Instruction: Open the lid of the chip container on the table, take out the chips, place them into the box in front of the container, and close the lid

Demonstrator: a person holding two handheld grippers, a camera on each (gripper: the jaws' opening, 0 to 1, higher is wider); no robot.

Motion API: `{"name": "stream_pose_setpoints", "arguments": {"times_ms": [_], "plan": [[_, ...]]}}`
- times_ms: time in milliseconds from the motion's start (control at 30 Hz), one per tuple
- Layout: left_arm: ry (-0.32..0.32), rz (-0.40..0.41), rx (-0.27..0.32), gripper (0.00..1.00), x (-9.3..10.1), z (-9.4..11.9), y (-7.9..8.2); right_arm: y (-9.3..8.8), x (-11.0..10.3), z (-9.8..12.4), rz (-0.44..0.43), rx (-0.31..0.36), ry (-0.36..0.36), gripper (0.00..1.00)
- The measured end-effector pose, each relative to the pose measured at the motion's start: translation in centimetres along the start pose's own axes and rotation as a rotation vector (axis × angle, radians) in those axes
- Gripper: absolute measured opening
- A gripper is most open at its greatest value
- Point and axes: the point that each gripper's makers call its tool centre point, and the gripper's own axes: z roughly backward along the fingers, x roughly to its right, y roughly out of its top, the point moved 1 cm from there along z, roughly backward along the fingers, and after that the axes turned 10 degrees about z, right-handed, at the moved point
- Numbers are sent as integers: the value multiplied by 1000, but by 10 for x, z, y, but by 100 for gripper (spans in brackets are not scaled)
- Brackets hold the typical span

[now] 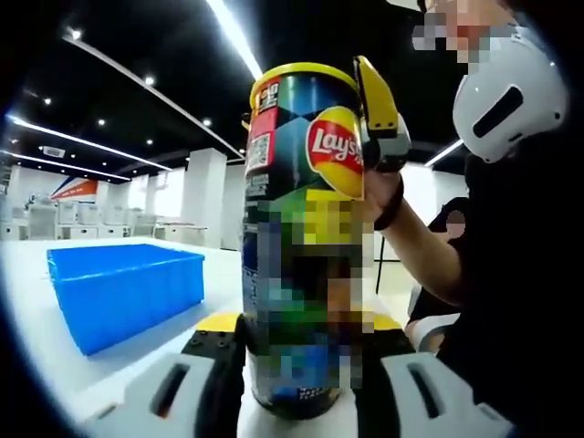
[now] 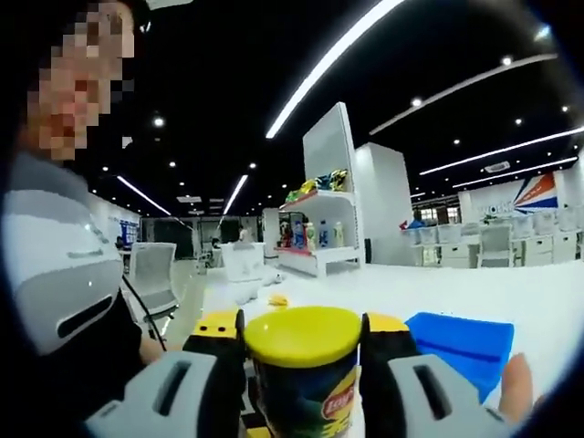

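Up close, right claw [image 2: 302,365] grips lid [image 2: 302,335] (yellow).

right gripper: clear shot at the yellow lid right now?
Probably yes. The right gripper already has its jaws on either side of the yellow lid, nothing between them, while the left gripper clamps the chip container low down.

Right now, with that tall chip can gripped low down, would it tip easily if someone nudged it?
Probably. The chip can is tall and narrow, so it likely topples once released. The left tool clamps its base, which steadies it. The right tool flanks the yellow lid; its glossy, round wall may slip or roll.
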Motion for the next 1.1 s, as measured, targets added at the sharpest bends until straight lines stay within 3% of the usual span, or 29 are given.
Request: {"name": "stream_pose_setpoints", "arguments": {"times_ms": [200,233,300,367,400,600,800,833,1100], "plan": [[2,1,0,46,0,0,0,-1,0,0,121,-3,-8,44],[2,-1,0,46,1,0,0,-1,-2,0,183,-3,2,44],[2,1,-1,46,1,0,0,-2,-1,-1,225,-6,-13,44],[3,5,-3,46,1,0,0,-6,-1,1,150,-49,-29,42],[3,3,-3,46,1,0,0,-3,2,0,167,-40,-36,41],[1,10,-3,46,2,-1,1,-3,8,0,41,-9,-65,39],[0,12,-5,46,2,-1,1,-1,9,-1,-13,-4,-66,38],[7,-12,-5,46,2,-1,0,0,6,0,-80,1,-50,38],[7,1,-4,46,1,-3,1,3,6,1,-40,33,-51,39]]}}
